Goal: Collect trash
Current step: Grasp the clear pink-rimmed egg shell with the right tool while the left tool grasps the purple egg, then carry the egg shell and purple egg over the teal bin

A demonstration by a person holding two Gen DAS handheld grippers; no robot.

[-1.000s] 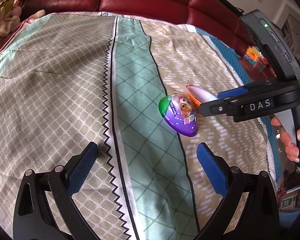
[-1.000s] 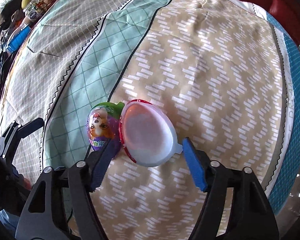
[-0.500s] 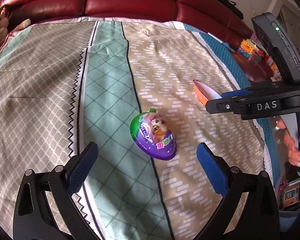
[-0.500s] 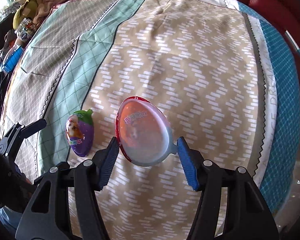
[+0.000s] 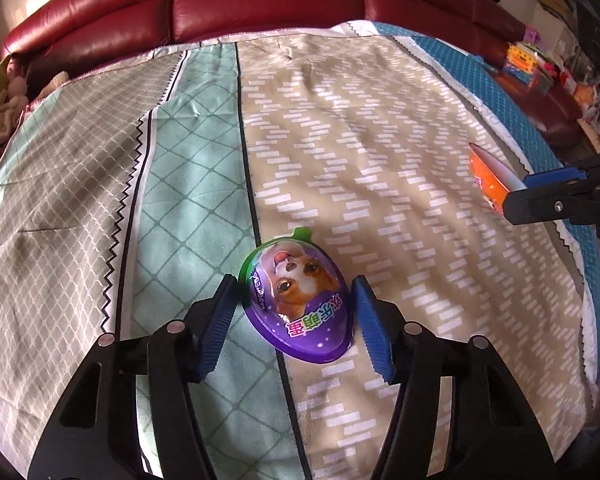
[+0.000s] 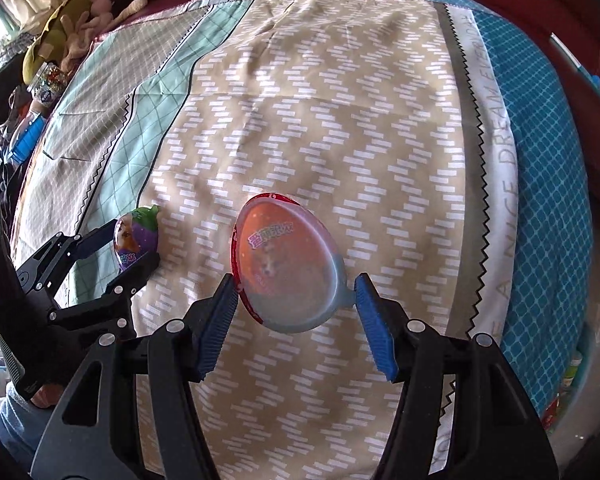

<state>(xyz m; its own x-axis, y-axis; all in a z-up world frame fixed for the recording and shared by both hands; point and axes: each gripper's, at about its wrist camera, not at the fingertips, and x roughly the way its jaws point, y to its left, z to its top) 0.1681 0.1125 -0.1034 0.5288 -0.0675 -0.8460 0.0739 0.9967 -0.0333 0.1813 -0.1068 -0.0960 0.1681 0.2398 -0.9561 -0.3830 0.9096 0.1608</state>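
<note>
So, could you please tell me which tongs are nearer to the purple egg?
Left. The left tongs straddle the purple egg on the bedspread; the right tongs are off to its side, holding the orange egg.

Left gripper (image 5: 296,320), lower centre of frame: jaws just closing about the purple egg-shaped pack (image 5: 298,304). Right gripper (image 6: 296,312), lower centre: clamped on the orange egg-shaped pack (image 6: 288,268).

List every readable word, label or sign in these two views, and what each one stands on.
"A NICE DREAM EVERYDAY": printed along the white strip of the bedsheet.
"HAPPY": only partly legible, on the rim of the purple egg package; the rest is too small.
Pink Chinese characters on the purple egg package, upside down: not legible to me.
Pink characters on the orange egg package: too blurred to read.
</note>
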